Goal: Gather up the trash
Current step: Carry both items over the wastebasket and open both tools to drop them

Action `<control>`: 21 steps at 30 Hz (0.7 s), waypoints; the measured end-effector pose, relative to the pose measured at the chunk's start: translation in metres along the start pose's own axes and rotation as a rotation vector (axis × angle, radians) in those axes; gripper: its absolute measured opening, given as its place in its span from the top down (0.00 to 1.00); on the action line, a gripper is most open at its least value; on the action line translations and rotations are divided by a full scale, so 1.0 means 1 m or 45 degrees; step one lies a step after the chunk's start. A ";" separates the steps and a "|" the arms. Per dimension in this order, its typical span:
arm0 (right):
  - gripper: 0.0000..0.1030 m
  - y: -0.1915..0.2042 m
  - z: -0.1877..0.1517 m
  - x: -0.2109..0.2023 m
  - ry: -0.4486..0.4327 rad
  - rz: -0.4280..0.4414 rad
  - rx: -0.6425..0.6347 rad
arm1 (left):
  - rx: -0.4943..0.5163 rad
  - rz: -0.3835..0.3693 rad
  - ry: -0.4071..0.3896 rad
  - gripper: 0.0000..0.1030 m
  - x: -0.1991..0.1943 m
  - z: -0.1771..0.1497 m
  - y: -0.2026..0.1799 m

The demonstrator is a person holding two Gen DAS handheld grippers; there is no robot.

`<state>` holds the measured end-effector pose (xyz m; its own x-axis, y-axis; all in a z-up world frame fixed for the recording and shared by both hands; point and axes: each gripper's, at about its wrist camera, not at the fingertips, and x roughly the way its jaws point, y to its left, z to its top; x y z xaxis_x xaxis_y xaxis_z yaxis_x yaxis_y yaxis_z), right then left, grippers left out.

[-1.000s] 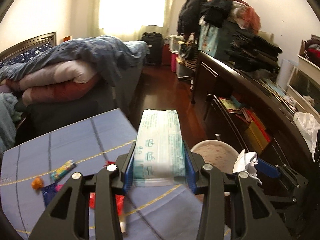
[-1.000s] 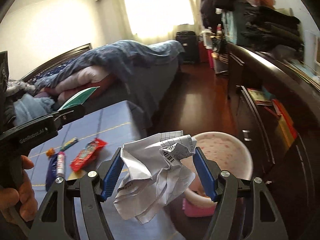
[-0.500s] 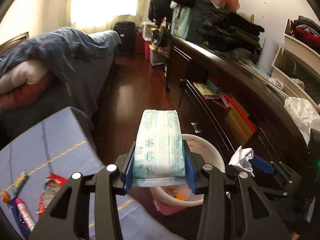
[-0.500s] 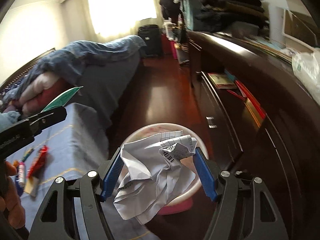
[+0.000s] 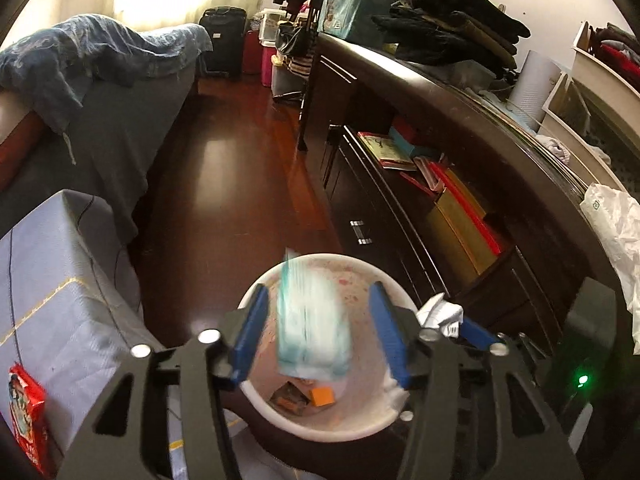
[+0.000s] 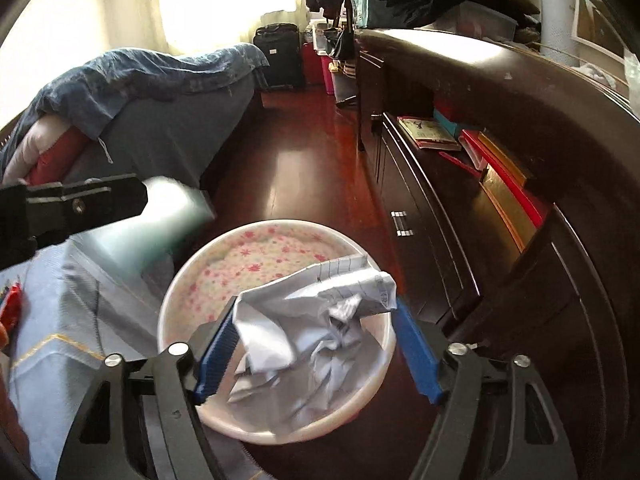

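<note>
Left gripper (image 5: 316, 332) over bin (image 5: 256, 292), jaws opening, blurred pack (image 5: 312, 328) loose between them | right gripper (image 6: 316, 344) above bin too, jaws opening, paper (image 6: 320, 320) touching left pad, clear of right | so both could fall in

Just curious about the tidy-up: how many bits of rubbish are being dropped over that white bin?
2: a teal-white plastic packet between the left gripper's opening jaws, crumpled white paper between the right gripper's. Others inside may be hidden.
</note>
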<state>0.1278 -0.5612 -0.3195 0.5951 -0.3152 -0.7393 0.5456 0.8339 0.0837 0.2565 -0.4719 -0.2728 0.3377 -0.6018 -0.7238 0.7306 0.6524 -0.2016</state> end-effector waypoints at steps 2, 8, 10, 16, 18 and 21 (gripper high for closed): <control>0.21 0.001 -0.001 0.002 -0.007 -0.006 -0.012 | -0.005 -0.011 -0.018 0.28 -0.002 0.000 0.002; 0.19 0.001 -0.003 0.003 -0.002 -0.016 0.000 | -0.041 -0.014 -0.042 0.24 -0.009 0.002 0.011; 0.19 0.001 -0.004 0.003 0.006 -0.012 0.006 | -0.052 -0.005 -0.046 0.24 -0.012 0.001 0.015; 0.17 0.011 -0.006 -0.011 0.023 -0.016 -0.002 | -0.051 0.082 -0.066 0.23 -0.035 -0.004 0.026; 0.15 0.017 -0.007 -0.020 0.028 0.014 0.000 | -0.051 0.141 -0.084 0.22 -0.048 -0.009 0.033; 0.14 0.027 -0.008 -0.032 0.032 0.067 -0.006 | -0.078 0.258 -0.098 0.17 -0.070 -0.017 0.052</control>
<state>0.1193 -0.5249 -0.2991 0.6079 -0.2590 -0.7506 0.5106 0.8514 0.1198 0.2602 -0.3881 -0.2437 0.5200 -0.4875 -0.7014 0.6065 0.7890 -0.0987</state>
